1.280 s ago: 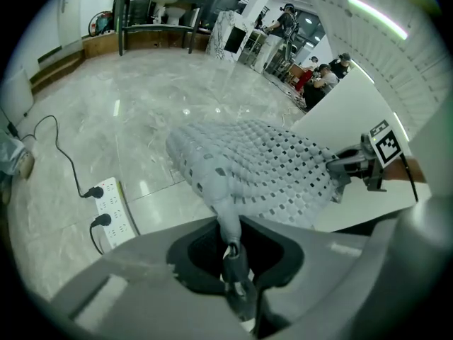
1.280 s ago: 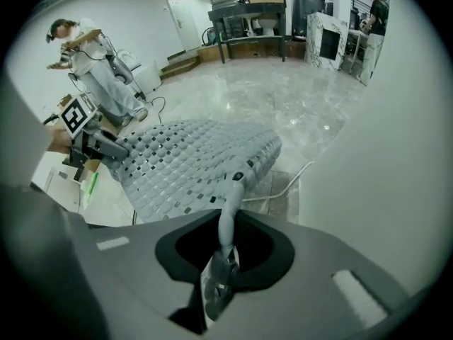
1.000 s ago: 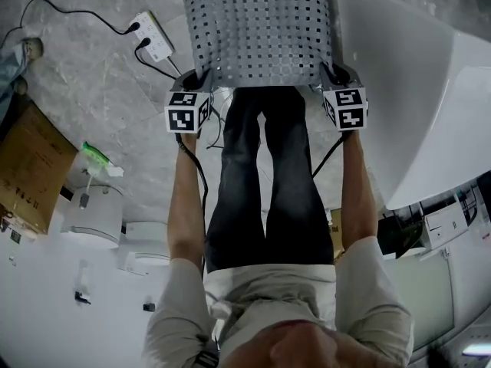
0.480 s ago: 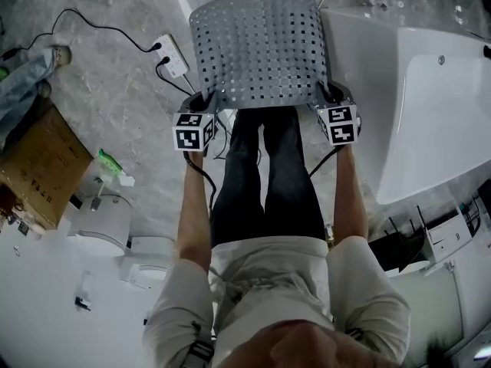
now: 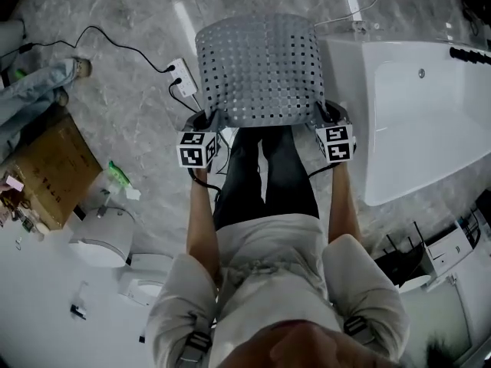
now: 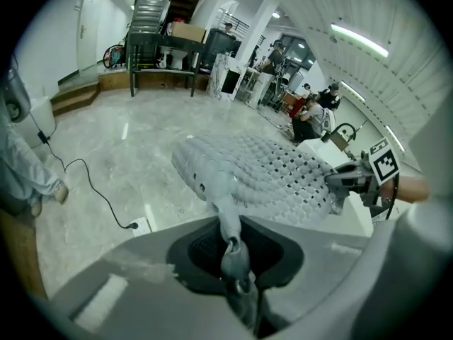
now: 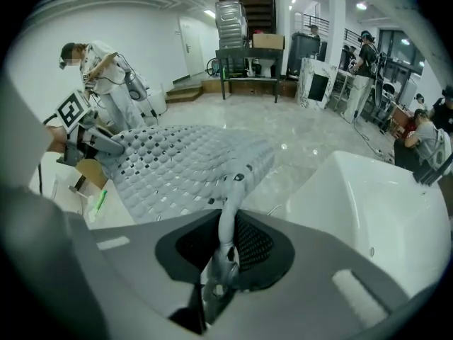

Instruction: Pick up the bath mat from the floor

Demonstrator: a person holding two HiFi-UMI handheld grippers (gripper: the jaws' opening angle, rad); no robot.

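Left gripper (image 5: 207,121) jaws nearly together, clamped on one near corner of the bath mat (image 5: 257,67); in the left gripper view a bunched grey corner of the mat (image 6: 262,176) runs straight down into the closed jaws of the gripper (image 6: 237,271). Right gripper (image 5: 328,115) same story: jaws pinched on the other near corner, the mat (image 7: 177,165) narrowing to a twisted strip that goes in between the jaws (image 7: 218,264). Mat is grey, bumpy and full of small square holes, spread wide between the two grippers and hanging away from them in front of the person's legs (image 5: 265,175). Both marker cubes sit just below the mat's near edge in the head view, roughly level with each other. Each gripper view also shows the opposite gripper on the far corner: right one (image 6: 357,181) at the right edge, left one (image 7: 88,142) at the left. Grey marble floor (image 5: 130,29) lies under the mat; can't tell if the mat's far edge touches it. White bathtub (image 5: 414,121) is just right of the mat. White power strip (image 5: 184,88) with black cables plugged in lies on the floor left of the mat. Cardboard box (image 5: 46,171) is further left, with a green item (image 5: 119,175) near it. Another person's trouser leg and shoe (image 5: 46,83) are at the far left.
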